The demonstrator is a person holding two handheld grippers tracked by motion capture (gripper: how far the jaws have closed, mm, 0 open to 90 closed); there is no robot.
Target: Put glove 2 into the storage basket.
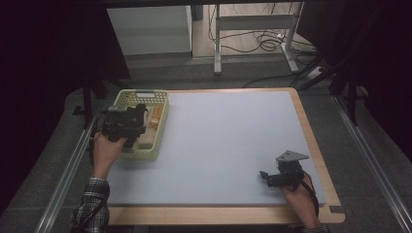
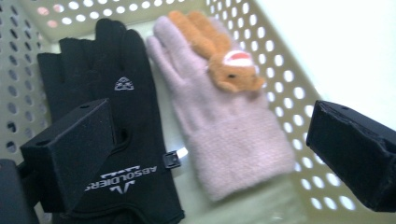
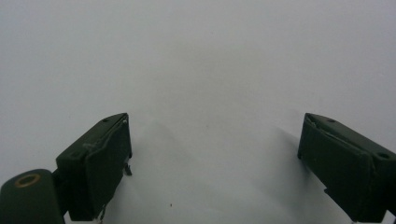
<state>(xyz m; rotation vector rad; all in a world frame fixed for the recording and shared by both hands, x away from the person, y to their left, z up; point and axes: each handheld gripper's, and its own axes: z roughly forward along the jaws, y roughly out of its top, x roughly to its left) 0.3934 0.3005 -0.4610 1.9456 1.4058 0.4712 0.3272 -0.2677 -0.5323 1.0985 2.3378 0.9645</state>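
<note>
Grey tabletop [image 1: 228, 141] lies bare under the right gripper [image 3: 215, 158], whose fingers are spread wide with nothing between them. Beneath the left gripper [image 2: 205, 154] sits the pale basket [image 2: 289, 79]; its fingers are spread too, gripping nothing. A pink glove [image 2: 224, 126] lies between them, a black glove [image 2: 116, 93] under the left-hand finger.

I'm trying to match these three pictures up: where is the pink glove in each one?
High view: inside the basket at the table's left, mostly hidden by the left gripper; I cannot pick it out.
Left gripper view: the pink glove lies mid-frame, beside the black glove.
Right gripper view: not in it.
Shared landmark: the basket.
</note>
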